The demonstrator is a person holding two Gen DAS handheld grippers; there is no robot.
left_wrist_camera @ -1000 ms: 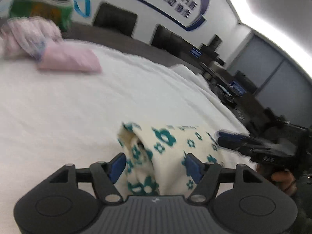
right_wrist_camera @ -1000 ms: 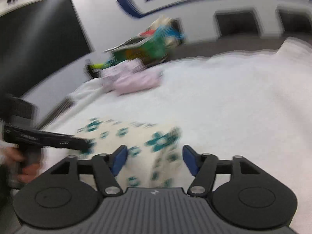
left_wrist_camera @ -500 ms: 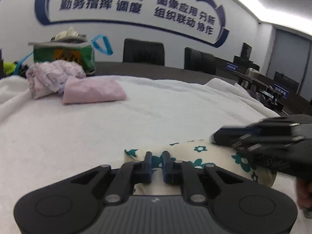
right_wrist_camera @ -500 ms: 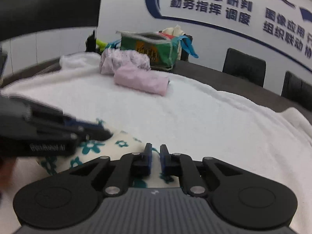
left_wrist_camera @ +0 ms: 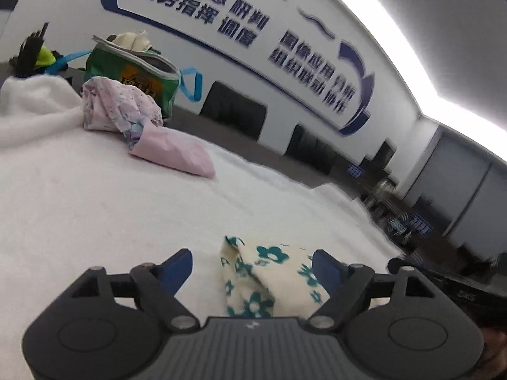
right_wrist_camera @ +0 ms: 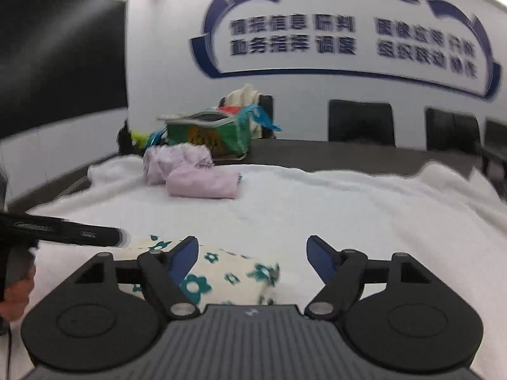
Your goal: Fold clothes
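A folded cream garment with teal flowers [left_wrist_camera: 272, 280] lies on the white blanket [left_wrist_camera: 95, 209] just in front of me. My left gripper [left_wrist_camera: 253, 264] is open, its fingers either side of the garment's near end, not gripping it. My right gripper [right_wrist_camera: 253, 255] is open; the same garment [right_wrist_camera: 221, 277] lies under its left finger and between the fingers. The left gripper's body [right_wrist_camera: 63, 231] shows at the left of the right wrist view, the right gripper's body [left_wrist_camera: 443, 280] at the right of the left wrist view.
A folded pink garment [left_wrist_camera: 174, 155] and a crumpled lilac one [left_wrist_camera: 117, 110] lie at the blanket's far left. A green bag [left_wrist_camera: 133, 76] stuffed with clothes stands behind them on the dark table [right_wrist_camera: 348, 155]. Black chairs [right_wrist_camera: 361, 122] line the wall.
Both grippers were shut on the flowered garment half a second ago and have now opened, letting it go. The garment lies folded on the blanket.
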